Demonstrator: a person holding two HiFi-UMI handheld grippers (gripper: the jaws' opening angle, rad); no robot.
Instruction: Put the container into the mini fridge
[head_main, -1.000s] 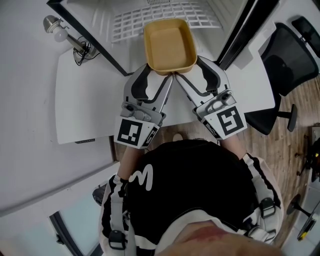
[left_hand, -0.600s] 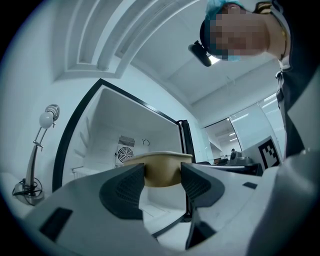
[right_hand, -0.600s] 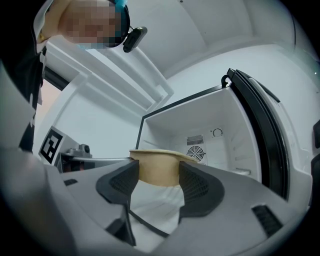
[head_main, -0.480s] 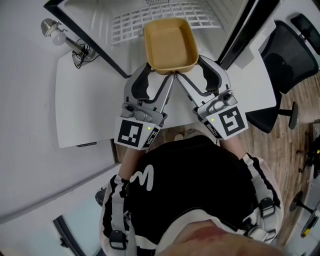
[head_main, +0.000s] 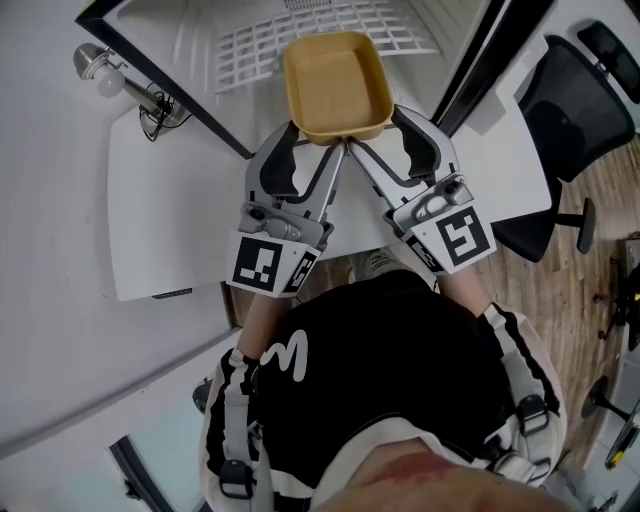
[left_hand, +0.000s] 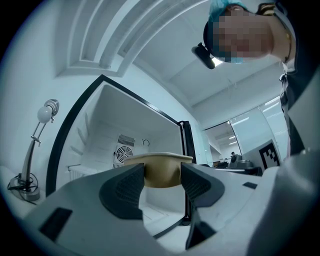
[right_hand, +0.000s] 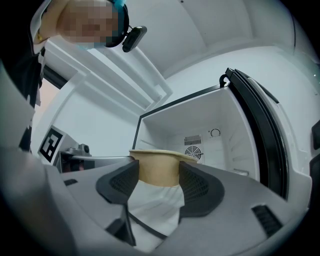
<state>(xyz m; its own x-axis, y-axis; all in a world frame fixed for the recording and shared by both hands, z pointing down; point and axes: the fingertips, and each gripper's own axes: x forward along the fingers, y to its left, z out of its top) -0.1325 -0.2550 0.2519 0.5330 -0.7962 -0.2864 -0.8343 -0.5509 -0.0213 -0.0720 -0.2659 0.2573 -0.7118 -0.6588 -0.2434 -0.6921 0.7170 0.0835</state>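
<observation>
Mini fridge (head_main: 190, 45): door swung open, white inside; we judge it stands open to receive the load.
Tabletop (head_main: 160, 220): white, left of the fridge mouth; it carries the lamp.
Chair (head_main: 575, 110): black, off to the right, well apart from the work.
Wire shelf (head_main: 260, 45): white grid inside the fridge; we take it for the likely resting place.
Left gripper (head_main: 318, 142): jaws pinching the container's near wall, toward its left corner.
Right gripper (head_main: 378, 135): jaws pinching the same near wall, toward its right corner; we read the twin hold as a way to keep the container level.
Container (head_main: 337, 85): tan, open-topped, nothing in it; held up at the fridge mouth, overlapping the shelf's front edge in the head view; we judge it not yet set down.
Lamp (head_main: 100, 75): small, at the tabletop's far left corner, out of the container's way.
</observation>
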